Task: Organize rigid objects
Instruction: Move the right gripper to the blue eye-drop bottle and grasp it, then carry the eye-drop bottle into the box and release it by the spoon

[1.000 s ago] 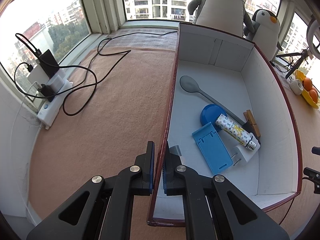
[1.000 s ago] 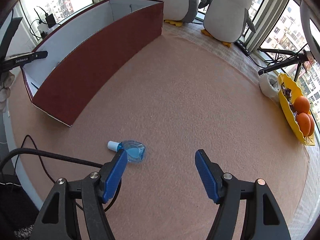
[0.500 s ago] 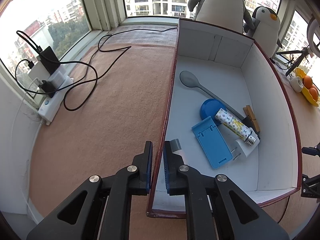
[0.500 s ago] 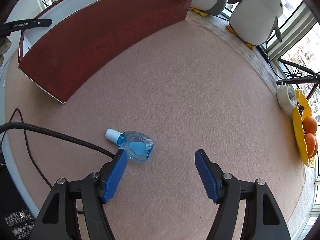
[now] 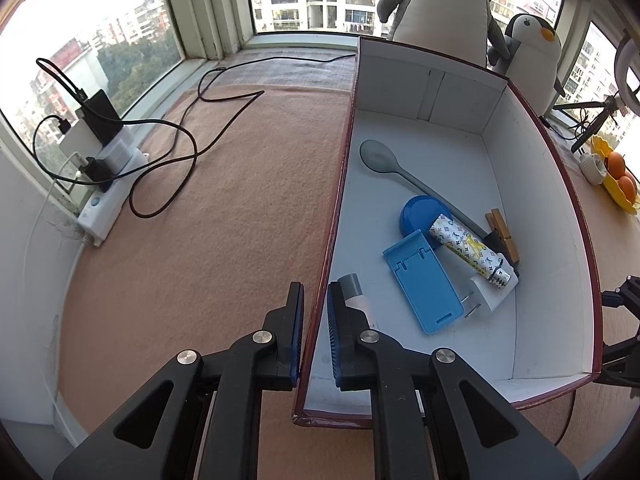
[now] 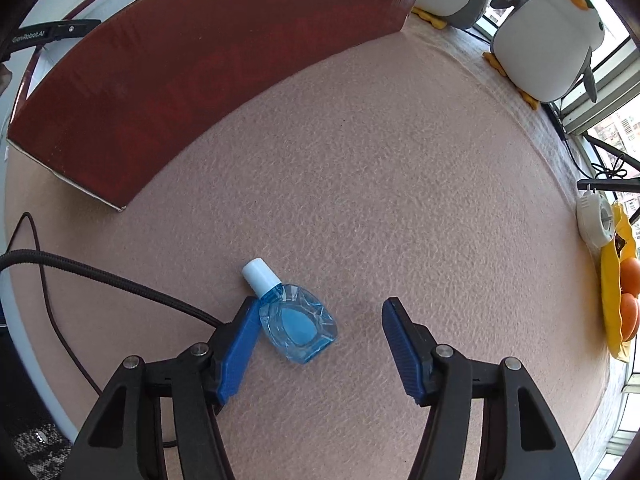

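Left wrist view: our left gripper [image 5: 315, 320] is clamped narrow on the near-left wall of the box [image 5: 336, 216], steadying it; inside the box lie 1 spoon [image 5: 400, 170] and 1 blue stand [image 5: 420, 284].

Right wrist view: our right gripper [image 6: 318, 342] is half-wide and closing, with the blue bottle [image 6: 294, 318] between the jaws, hard against the left pad and well clear of the right. From the box [image 6: 200, 72], the bottle lies nearer us on the mat, white cap pointing up-left toward it. We judge the right hand nearer and should shift left.

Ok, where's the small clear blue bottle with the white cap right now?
In the right wrist view, the small clear blue bottle lies flat on the pinkish felt mat, between the right gripper's closing jaws, close against the left-hand one.
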Motion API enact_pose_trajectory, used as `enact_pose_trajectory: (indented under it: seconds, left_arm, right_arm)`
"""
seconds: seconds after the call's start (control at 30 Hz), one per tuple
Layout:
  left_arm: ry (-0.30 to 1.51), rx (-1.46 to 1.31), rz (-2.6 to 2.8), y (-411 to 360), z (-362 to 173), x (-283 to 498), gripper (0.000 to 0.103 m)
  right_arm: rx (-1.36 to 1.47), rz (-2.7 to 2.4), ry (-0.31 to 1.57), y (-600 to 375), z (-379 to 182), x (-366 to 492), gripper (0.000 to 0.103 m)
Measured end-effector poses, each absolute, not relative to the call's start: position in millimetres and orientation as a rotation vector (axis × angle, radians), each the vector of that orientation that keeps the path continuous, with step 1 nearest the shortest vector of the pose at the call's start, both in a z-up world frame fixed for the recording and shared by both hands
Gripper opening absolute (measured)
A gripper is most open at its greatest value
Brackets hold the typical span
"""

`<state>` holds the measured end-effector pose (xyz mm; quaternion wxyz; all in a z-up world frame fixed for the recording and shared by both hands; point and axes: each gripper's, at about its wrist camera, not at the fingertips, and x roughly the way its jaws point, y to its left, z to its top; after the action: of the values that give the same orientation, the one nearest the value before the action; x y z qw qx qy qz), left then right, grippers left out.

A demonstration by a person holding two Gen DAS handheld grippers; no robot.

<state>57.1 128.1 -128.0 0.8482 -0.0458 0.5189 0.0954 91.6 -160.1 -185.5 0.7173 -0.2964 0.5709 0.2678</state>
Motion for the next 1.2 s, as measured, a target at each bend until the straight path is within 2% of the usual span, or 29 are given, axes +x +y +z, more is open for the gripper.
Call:
enact_pose_trajectory:
  seconds: [0.07,0.23,0.77,1.2]
  left_arm:
    - [1.094,-0.100,0.201,129,-128,57,0.010]
    - [1.095,-0.100,0.201,129,-128,57,0.010]
    - [1.094,-0.109,0.195,129,-129,61,0.011]
    - [1.063,-0.114,0.192,129,-123,66,0.011]
  right_arm:
    - [-0.637,0.585,1.272,-164,-186,95,0.056]
    - [-0.561,0.574,1.309,-177,-185,101,0.036]
    - [-0.153,0.410,1.229,-221,-161,107,0.035]
    - [-0.208,0.455,1.036,-172,-89,124,0.035]
